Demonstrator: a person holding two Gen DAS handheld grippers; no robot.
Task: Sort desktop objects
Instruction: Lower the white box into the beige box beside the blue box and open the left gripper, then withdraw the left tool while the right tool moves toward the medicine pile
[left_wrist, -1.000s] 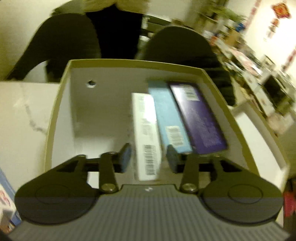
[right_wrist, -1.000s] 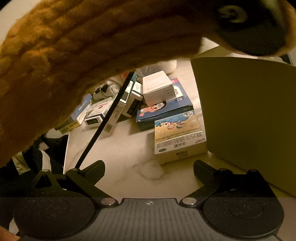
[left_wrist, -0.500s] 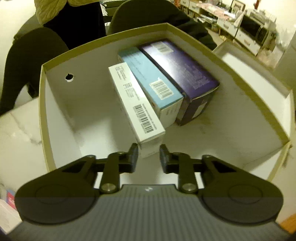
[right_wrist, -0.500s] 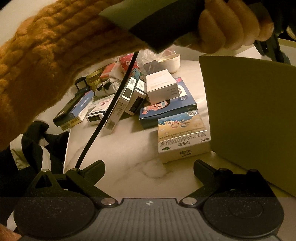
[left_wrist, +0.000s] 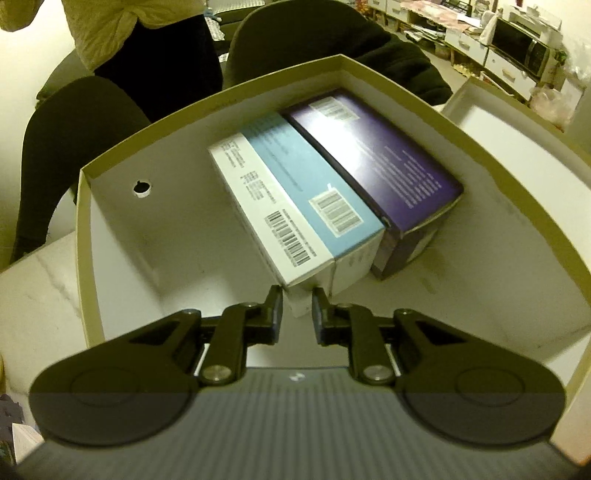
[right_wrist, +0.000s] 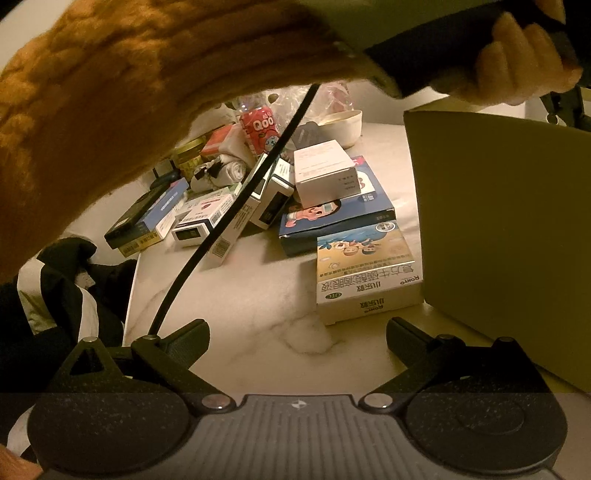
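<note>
Since half a second ago my left gripper (left_wrist: 297, 310) has drawn back a little and tipped, so the three cartons sit higher in the left wrist view, and my jaws are a touch narrower. They now stand only a slim gap apart with nothing between them; the white carton (left_wrist: 269, 218) lies just beyond the tips, its near corner showing through the gap. That carton lies inside the open cardboard box (left_wrist: 83, 236), pressed side by side against a light blue carton (left_wrist: 314, 184), which in turn touches a dark purple carton (left_wrist: 384, 162). All three lie flat on the box floor, toward its far right part (the left part of the floor is bare, with a small round hole in the wall). Dark chairs (left_wrist: 295, 40) stand behind the box.

In the right wrist view, my right gripper (right_wrist: 297, 332) hangs above the marble tabletop (right_wrist: 266, 302) with jaws spread wide and holding nothing, much as before. The orange knitted sleeve (right_wrist: 110, 92) has lifted, uncovering more clutter. A beige cartoon-printed carton (right_wrist: 365, 269) lies nearest, touching the box's outer wall (right_wrist: 509, 229). Behind it, a small white carton (right_wrist: 325, 170) rests on a dark blue carton (right_wrist: 340, 218). Farther left, more small cartons lie jumbled.
</note>
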